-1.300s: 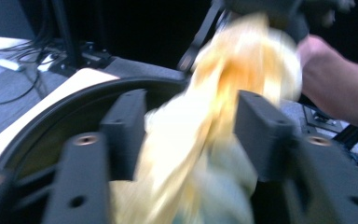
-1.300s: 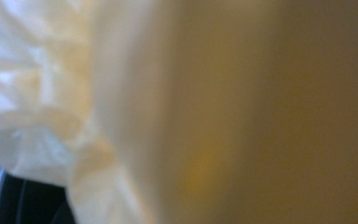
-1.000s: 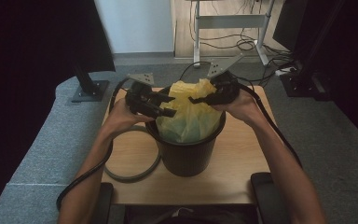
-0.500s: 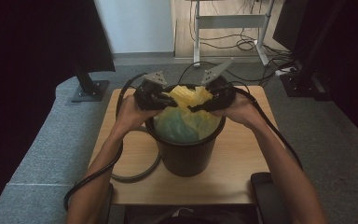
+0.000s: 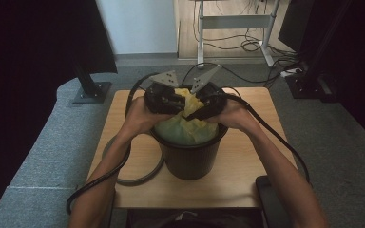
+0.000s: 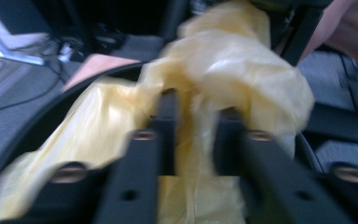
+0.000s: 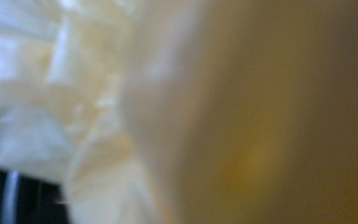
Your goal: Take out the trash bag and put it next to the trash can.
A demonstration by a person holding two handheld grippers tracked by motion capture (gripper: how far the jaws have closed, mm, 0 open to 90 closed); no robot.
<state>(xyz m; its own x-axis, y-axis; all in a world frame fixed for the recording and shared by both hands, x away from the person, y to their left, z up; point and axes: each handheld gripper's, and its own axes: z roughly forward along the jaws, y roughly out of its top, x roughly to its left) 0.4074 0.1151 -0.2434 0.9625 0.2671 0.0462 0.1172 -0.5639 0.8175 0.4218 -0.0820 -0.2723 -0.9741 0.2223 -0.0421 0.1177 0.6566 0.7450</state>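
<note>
A black bin [image 5: 190,156] stands in the middle of the wooden table [image 5: 247,175]. A yellow plastic bag [image 5: 185,126] lines it and bulges above the rim. Both grippers meet over the bin's far edge. My left gripper [image 5: 177,102] is shut on a fold of the bag [image 6: 242,79], which runs between its jaws in the left gripper view [image 6: 193,114]. From the right comes my right gripper [image 5: 196,108], and the bag rises in a peak up to its jaws. In the right gripper view, blurred yellow bag film [image 7: 121,116] presses against the camera and hides the jaws.
A grey ring [image 5: 140,178] lies flat on the table left of the bin. A black flat object [image 5: 271,202] sits at the table's front right corner. Cables trail from both grippers over the table's edges. A dark monitor stand [image 5: 90,88] is at the back left.
Both grippers have moved toward each other and to the bin's far side. The bag's top, spread wide a second ago, is now bunched between them.
</note>
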